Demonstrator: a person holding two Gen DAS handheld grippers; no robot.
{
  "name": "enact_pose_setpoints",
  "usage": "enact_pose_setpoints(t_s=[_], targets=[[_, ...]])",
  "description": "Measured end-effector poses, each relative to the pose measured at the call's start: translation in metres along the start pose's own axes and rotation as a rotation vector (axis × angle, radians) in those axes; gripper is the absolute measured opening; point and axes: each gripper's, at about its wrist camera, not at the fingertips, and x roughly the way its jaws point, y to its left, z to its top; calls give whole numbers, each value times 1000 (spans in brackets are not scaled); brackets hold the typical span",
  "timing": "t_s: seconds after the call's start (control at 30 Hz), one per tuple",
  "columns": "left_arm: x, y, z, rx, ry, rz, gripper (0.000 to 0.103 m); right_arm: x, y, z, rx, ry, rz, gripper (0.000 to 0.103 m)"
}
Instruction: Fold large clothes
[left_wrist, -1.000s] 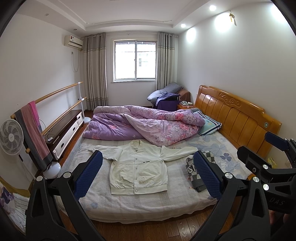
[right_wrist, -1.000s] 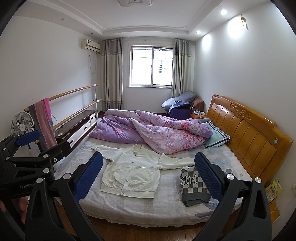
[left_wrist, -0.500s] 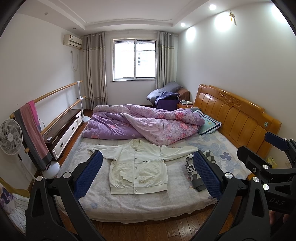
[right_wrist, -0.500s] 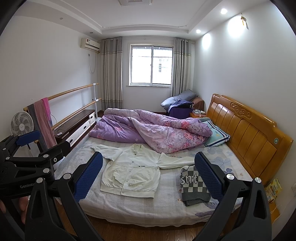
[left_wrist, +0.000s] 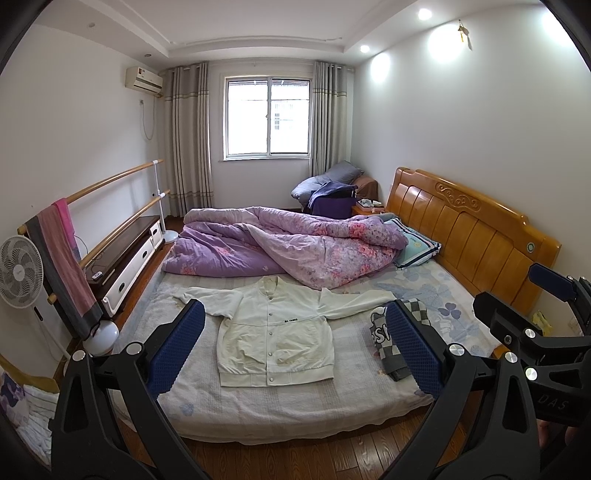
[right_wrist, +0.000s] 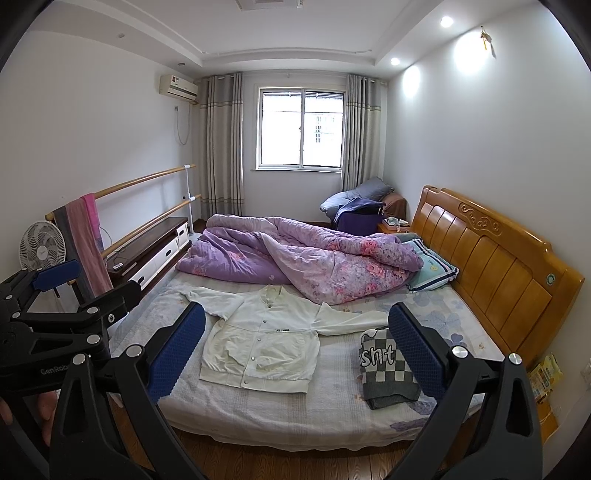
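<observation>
A cream snap-button jacket (left_wrist: 275, 332) lies flat and face up on the bed (left_wrist: 258, 402), sleeves spread to either side, its hem toward the near edge of the mattress. Just beside its right sleeve sits a folded grey-and-white checkered garment (right_wrist: 388, 365) with letters on it. Behind both, a rumpled purple floral quilt (left_wrist: 288, 247) is heaped across the mattress, touching the jacket's collar, and a striped pillow (right_wrist: 432, 271) rests against the wooden headboard (right_wrist: 498, 258). The left tool (left_wrist: 293, 347) and the right tool (right_wrist: 295, 350) both hang in the air short of the bed, each with its blue-padded fingers spread wide apart and gripping nothing.
</observation>
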Motion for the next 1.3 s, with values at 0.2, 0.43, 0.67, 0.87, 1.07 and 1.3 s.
enact_pose_setpoints(t_s=[0.2,0.43,0.67,0.87,1.07,1.3], targets=[[0,2,1,-2,2,-2,98,3,4,-6,0,8,0,96],[22,-7,-20,-5,11,-12,98,3,4,-8,3,14,-4,96],[25,-7,-25,-6,14,-14,98,4,5,-5,3,19,-5,96],[25,-7,-24,-6,15,-17,98,5,7,-6,4,22,-6,96],[32,-4,-29,-7,28,-23,98,13,12,-4,8,36,-15,96],[47,1,-31,-7,64,-36,98,24,18,-5,15,66,-19,96]])
